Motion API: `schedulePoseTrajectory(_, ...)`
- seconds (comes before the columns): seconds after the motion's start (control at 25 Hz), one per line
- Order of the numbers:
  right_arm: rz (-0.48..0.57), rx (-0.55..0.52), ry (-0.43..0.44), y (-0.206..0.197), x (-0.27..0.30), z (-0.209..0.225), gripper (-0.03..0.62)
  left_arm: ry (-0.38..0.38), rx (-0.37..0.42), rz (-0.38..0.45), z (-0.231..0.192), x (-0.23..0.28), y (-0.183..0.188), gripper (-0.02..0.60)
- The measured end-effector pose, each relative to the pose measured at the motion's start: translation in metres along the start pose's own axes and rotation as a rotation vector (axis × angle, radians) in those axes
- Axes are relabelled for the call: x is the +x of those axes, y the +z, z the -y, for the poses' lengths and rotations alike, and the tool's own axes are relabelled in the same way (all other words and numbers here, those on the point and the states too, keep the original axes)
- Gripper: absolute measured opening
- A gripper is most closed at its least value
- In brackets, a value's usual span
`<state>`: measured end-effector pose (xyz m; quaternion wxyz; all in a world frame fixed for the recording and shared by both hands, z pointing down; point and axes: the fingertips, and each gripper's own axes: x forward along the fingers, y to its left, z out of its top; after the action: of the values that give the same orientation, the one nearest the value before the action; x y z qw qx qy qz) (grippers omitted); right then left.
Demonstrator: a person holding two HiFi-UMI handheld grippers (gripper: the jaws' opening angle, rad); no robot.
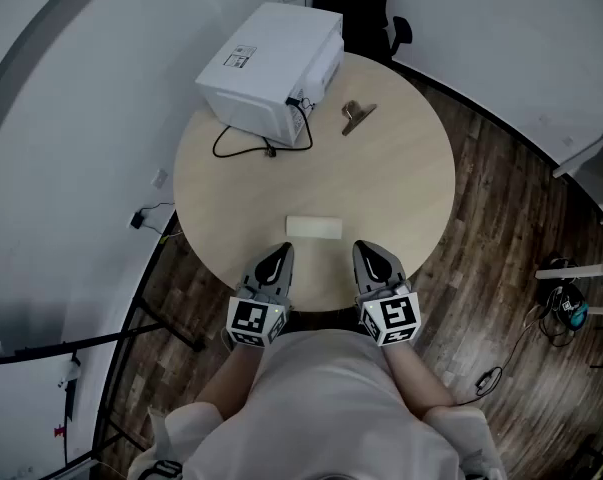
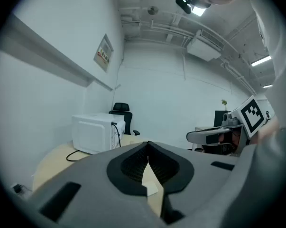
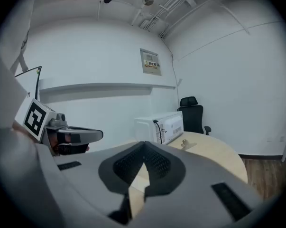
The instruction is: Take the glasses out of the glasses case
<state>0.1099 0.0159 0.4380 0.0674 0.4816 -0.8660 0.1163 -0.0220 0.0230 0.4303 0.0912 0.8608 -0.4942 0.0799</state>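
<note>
The glasses case (image 1: 313,228) lies flat on the round worktop (image 1: 401,188), near the near edge and roughly centred between the two grippers. This puts it within easy reach of either one. The case appears closed, and no glasses are visible. The left gripper (image 1: 276,260) rests at the near edge, just left of the case, with its jaws pressed together and nothing between them. The right gripper (image 1: 369,258) rests just right of the case, with its jaws likewise pressed together and empty. Both point slightly downward toward the far side, apart from the case; this reads as a ready position, with the task not yet begun. A white microwave (image 1: 271,68) sits at the far left of the worktop, and its cable (image 1: 243,146) trails on the surface beside it, well apart from the case. A metal clip (image 1: 358,116) lies to the right of the microwave. The label (image 1: 243,58) on the microwave top is too small to read. The wall notice (image 3: 151,61) carries print that cannot be made out. Each gripper carries a cube (image 1: 256,320) of black-and-white square markers with no text.
</note>
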Motion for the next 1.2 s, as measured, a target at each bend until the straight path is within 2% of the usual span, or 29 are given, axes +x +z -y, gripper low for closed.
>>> schedulePoseTrajectory(0.4, -0.002, -0.002, 0.009, -0.002, 0.0, -0.005, 0.012, -0.014, 0.004, -0.005, 0.0, -0.002, -0.003, 0.009)
schedulePoseTrajectory(0.6, 0.004, 0.03, 0.016, -0.004, -0.001, -0.006, 0.012, 0.007, 0.026, -0.037, -0.003, 0.001, -0.008, 0.008)
schedulePoseTrajectory(0.72, -0.011, 0.034, 0.017, -0.01, 0.001, -0.005, 0.012, -0.043, 0.032, -0.038, 0.0, 0.004, -0.012, 0.008)
schedulePoseTrajectory(1.0, -0.088, 0.006, 0.023, -0.036, 0.015, -0.001, 0.012, -0.054, 0.079, -0.15, -0.016, 0.016, -0.047, 0.008)
schedulePoseTrajectory(1.2, -0.147, -0.017, 0.025, -0.059, 0.033, 0.005, 0.012, -0.104, 0.167, -0.231, -0.02, 0.03, -0.073, 0.008)
